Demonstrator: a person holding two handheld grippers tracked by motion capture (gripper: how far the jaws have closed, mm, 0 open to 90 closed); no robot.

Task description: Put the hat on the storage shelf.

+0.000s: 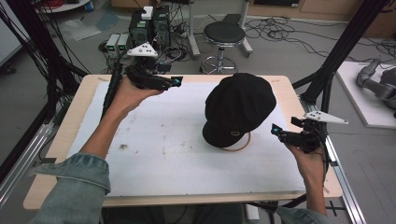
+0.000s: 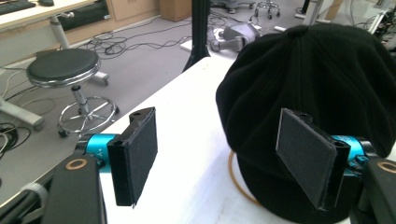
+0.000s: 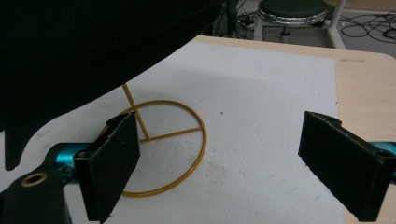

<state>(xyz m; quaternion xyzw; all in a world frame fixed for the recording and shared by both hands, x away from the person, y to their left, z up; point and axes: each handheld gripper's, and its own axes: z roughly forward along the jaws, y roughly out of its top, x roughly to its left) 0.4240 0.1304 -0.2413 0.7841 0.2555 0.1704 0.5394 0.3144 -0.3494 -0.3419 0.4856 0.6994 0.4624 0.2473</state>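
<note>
Right of centre in the high view, the black cap (image 1: 240, 108) sits perched on a thin gold wire stand (image 1: 237, 147), whose ring base rests on the white mat (image 1: 154, 144). The cap's crown rises toward the upper part of the frame and its brim hangs low at the lower left of the cap, just above the ring.

The right gripper (image 1: 276, 131) is held at the right edge of the mat, near the cap's lower right side, with its jaws pointing left at the stand. In the right gripper view its jaws stand wide apart with nothing between them; the ring of the stand (image 3: 163, 144) lies just ahead and to the left, its upright rod running up under the dark cap (image 3: 84, 56) that fills the upper left.

The left gripper (image 1: 176, 81) is at the upper left of the mat, well apart from the cap, pointing right toward it. In the left gripper view its jaws are spread with only bare mat between them, and the cap (image 2: 317, 102) bulks at the right of the frame behind the right-hand pad (image 2: 303, 154).

So the cap lies between the two grippers, much nearer the right one. Any lift off the stand looks likeliest to start from the right hand, which is already level with the brim.
</note>
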